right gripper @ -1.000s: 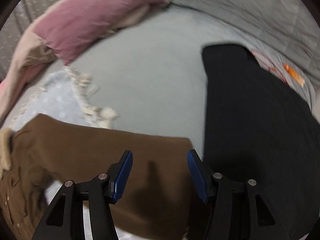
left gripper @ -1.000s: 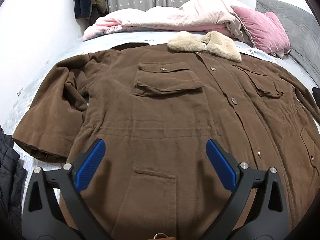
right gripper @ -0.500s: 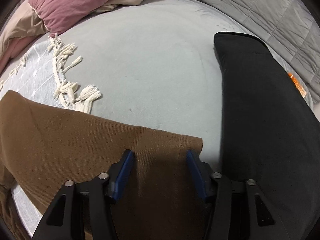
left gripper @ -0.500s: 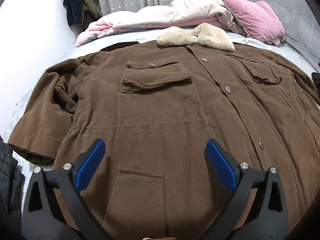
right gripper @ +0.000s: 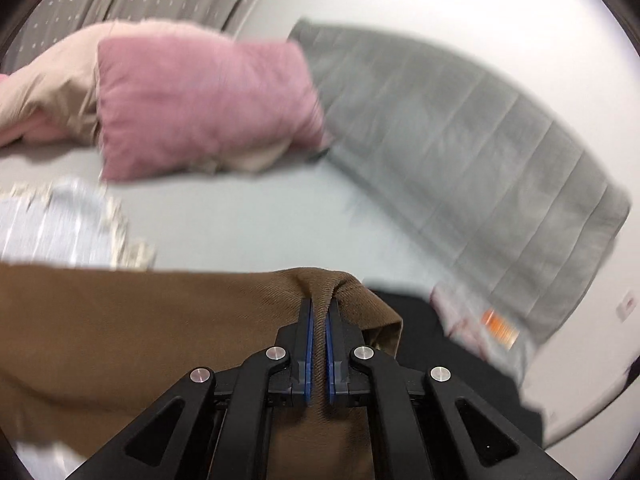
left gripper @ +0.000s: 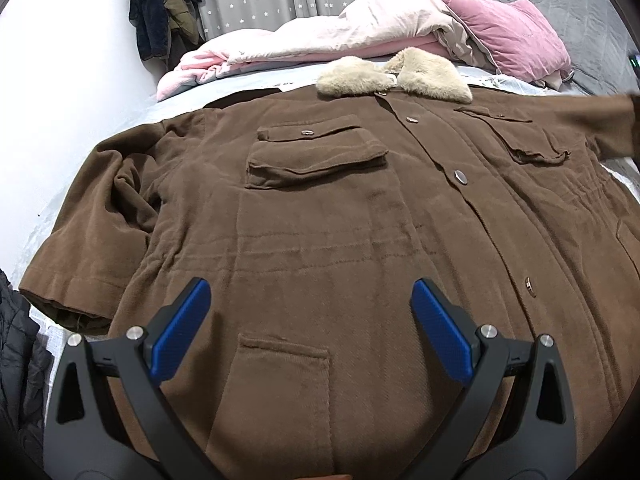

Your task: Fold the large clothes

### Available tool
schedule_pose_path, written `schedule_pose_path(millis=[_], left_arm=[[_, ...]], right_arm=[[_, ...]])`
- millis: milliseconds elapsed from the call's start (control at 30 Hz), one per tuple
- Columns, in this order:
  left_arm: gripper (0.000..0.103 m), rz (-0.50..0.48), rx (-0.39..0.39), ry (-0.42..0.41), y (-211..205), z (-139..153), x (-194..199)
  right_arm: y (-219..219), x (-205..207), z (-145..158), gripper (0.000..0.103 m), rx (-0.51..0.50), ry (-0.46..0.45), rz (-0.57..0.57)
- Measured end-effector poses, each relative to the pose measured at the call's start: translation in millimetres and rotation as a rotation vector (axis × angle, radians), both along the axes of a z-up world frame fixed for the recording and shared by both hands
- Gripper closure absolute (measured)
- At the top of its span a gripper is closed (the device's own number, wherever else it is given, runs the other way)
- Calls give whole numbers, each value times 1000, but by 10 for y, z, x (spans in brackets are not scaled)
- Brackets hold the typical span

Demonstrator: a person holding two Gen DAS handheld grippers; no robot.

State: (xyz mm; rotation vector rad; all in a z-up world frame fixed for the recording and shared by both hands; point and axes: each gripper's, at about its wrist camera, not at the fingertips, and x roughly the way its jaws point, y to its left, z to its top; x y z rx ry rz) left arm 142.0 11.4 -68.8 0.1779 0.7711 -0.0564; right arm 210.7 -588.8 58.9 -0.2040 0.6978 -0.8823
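A large brown coat (left gripper: 340,220) with a cream fur collar (left gripper: 392,76) lies face up and spread flat on the bed, buttons closed. My left gripper (left gripper: 310,328) is open and empty, hovering over the coat's lower front near a hip pocket. My right gripper (right gripper: 318,320) is shut on the end of the coat's right sleeve (right gripper: 160,320) and holds it lifted off the bed. That sleeve also shows raised at the right edge of the left wrist view (left gripper: 600,120).
A pink pillow (right gripper: 200,104) and a rumpled pink duvet (left gripper: 320,40) lie at the head of the bed. A grey quilt (right gripper: 480,152) runs along the right side, a black garment (right gripper: 460,360) below it. Dark clothing (left gripper: 16,360) lies at the left edge.
My right gripper has closed on the sleeve end and lifted it, swinging upward. My left gripper has stayed open and drifted slightly over the coat's lower front.
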Motion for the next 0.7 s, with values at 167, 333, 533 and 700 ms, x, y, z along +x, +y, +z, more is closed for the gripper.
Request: schedule_pose_path(millis=[167,333,533,700], left_arm=[[3,-18,20,2,-35,-49,6],[3,-30,17,9,-30,-36,6],[3,-28,2,16,-47,5,-15],[3,-27,-31,22,-50,37,-38]], right_arm=[[-237,634,-247,98,-105,118,-65],[-461,620,-625,87,-5,204,-116],[-505,-135,-451,49,448,-38,-91],[-320,-564,-806,49,833,-75,-151]])
